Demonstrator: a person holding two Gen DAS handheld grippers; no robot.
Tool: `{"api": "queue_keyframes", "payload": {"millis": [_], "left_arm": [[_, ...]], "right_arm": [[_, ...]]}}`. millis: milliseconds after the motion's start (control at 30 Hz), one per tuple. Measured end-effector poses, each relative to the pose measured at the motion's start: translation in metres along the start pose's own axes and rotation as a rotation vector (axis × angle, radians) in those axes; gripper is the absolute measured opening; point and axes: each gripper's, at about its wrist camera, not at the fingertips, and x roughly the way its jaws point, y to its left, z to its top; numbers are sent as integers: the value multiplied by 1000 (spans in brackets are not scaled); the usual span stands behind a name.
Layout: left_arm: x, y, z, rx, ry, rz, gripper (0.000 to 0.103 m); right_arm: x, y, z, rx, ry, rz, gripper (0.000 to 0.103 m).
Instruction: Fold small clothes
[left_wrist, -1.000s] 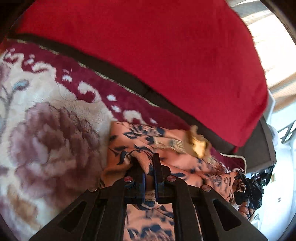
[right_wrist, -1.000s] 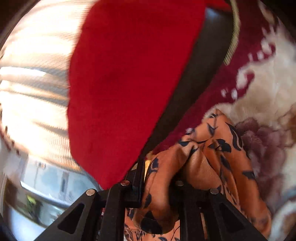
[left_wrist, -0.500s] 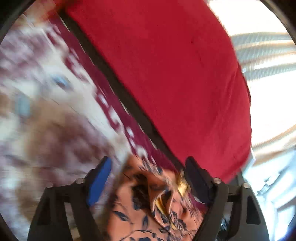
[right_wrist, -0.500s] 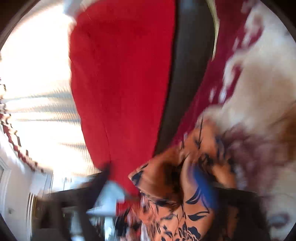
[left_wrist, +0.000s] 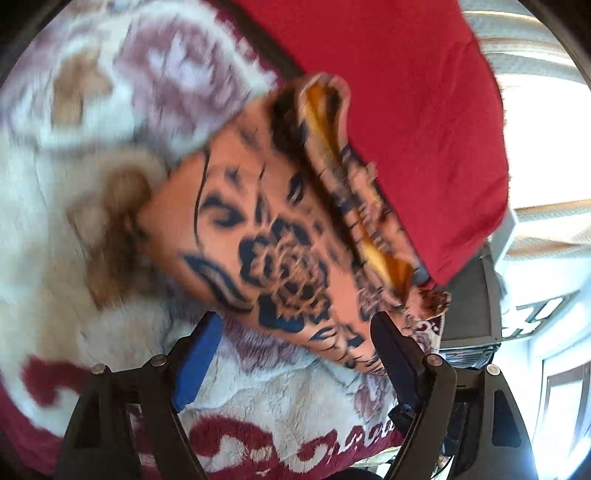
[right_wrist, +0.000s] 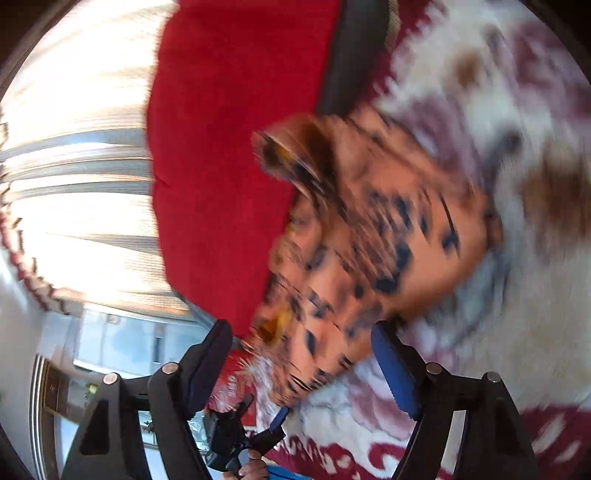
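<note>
Garment (left_wrist: 280, 236), orange with dark blue flower print, now released and lying folded on the blanket (left_wrist: 66, 206), no longer pinched as a second ago. Lies near the blanket's far edge, its far side against the red cushion (left_wrist: 388, 92) along that edge. Looks like a compact fold with a gold-lined hem running along the cushion side. Blurred in both views, so finer creases impossible to tell.

Meaning for the task, as a judgement: the fold just made is set down, and both grippers are pulled back from it, so this fold step appears finished; either another fold or a tidy-up of the edges probably comes next.

Left gripper (left_wrist: 295, 354) spread wide, blue pad on one finger, dark pad on the other, holding nothing. Near edge of the garment sits just ahead of the fingertips, close to the dark fingertip, contact not certain through the blur.

Right gripper (right_wrist: 303, 354) also wide, jaws closing slightly at this moment, nothing pinched. Garment's near corner reaches in between the fingertips in that view, apparently lying on the blanket rather than gripped. Part of a hand (right_wrist: 255, 469) on the other tool shows at the bottom of the right view.
</note>
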Motion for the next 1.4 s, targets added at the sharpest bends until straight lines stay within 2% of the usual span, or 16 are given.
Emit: {"api": "queue_keyframes", "payload": {"millis": [100,267,533,600,633,667,700,833,933,1033,1100,1133,1233,1300,1333,1400], "left_arm": [[16,14,-1,-105,36,-9,83],[21,32,8,-231,-48,-60,87],[18,44,15,-321,-193,-95,87],[22,39,11,-293,-210,-61,74],[26,35,11,-272,-207,-26,55],[27,36,11,-253,-201,14,44],[29,35,10,-256,-203,18,44],[28,44,10,-264,-204,-22,41],[29,56,12,-274,-217,-53,52],[38,52,13,-248,-225,-54,52],[36,50,13,-238,-239,-49,37],[38,46,17,-229,-240,-48,19],[33,35,32,-242,-241,-82,14],[17,7,47,-266,-261,-226,13],[7,-8,54,-215,-298,-240,13],[-11,-41,61,-65,-381,-203,13]], "right_arm": [[12,-19,-1,89,-15,-28,78],[21,-36,12,138,-102,-75,77],[34,-15,21,-36,-256,-217,72],[42,-10,22,-80,-259,-282,53],[46,-9,22,-93,-253,-318,37],[49,-9,24,-104,-244,-340,35],[50,-8,24,-111,-242,-342,34],[49,-11,23,-109,-226,-313,31],[45,-15,22,-82,-218,-298,32],[44,-21,25,-70,-222,-287,33],[42,-25,27,-73,-220,-276,32],[41,-26,28,-80,-219,-268,32],[41,-19,30,-106,-212,-258,19],[27,-5,35,-109,-253,-149,17],[12,8,39,-130,-324,-54,16],[-7,37,43,-241,-418,1,16]]}}
